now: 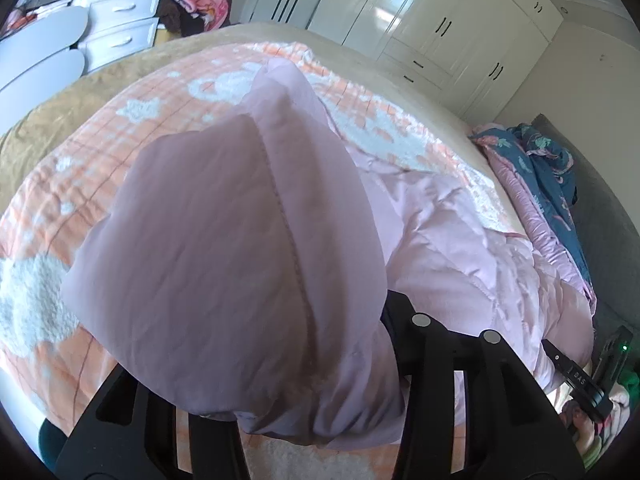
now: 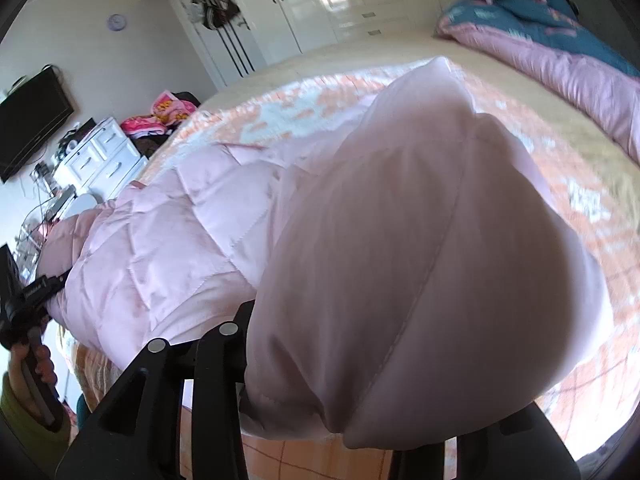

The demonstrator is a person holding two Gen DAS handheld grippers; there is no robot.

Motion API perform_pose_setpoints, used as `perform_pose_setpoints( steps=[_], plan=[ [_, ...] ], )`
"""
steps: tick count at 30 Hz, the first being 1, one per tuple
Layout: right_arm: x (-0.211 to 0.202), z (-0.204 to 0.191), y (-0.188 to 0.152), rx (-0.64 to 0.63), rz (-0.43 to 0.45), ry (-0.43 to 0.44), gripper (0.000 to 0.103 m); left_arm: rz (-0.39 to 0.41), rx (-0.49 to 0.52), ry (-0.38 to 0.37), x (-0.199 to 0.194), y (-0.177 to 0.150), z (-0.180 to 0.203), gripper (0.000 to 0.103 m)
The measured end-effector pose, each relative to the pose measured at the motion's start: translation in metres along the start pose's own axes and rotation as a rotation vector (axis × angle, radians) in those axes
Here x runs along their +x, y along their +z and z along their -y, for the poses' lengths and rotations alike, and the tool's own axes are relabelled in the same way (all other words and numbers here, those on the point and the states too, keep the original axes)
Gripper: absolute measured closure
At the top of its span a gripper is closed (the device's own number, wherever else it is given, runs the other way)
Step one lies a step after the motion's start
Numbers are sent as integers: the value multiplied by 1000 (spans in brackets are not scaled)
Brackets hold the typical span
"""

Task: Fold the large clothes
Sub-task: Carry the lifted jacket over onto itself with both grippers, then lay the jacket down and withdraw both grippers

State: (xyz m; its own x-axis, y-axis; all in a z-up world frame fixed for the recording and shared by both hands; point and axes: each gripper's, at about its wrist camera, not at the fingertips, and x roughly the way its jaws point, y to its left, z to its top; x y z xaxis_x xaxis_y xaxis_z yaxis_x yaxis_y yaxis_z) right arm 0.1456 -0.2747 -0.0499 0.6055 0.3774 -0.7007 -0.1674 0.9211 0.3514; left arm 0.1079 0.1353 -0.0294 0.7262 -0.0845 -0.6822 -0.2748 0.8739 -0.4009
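We worked over the bed (image 1: 120, 76), where the pink jacket (image 1: 460, 240) lay across the checked blanket (image 1: 80, 184). Each gripper, left (image 1: 304, 420) and right (image 2: 340, 424), pinched a bunched jacket fold, presumably to carry it over. Only the right view showed a hand (image 2: 30, 364) gripping the other tool's handle.

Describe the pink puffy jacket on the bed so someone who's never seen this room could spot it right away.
Find the big bed facing the white wardrobes. On its orange-and-white checked blanket lies the pale pink jacket. Unlike the rumpled blue floral quilt by the headboard, it is plain, one colour, and stitched into puffy diamond quilting.
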Motion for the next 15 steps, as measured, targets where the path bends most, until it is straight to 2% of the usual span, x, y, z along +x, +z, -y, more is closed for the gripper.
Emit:
perform_pose_setpoints(
  steps=[4,8,13,15],
  plan=[
    [9,11,-2,51,-32,8,60,-7,3,8,5,-4,-3,65],
    [21,24,-6,137,-80,-5,48,-12,-2,18,10,-8,-5,62],
    [21,31,-13,191,-93,0,37,-21,-17,32,14,-13,-10,58],
    [15,32,-16,207,-90,-28,19,-31,-26,31,14,-13,-13,57]
  ],
)
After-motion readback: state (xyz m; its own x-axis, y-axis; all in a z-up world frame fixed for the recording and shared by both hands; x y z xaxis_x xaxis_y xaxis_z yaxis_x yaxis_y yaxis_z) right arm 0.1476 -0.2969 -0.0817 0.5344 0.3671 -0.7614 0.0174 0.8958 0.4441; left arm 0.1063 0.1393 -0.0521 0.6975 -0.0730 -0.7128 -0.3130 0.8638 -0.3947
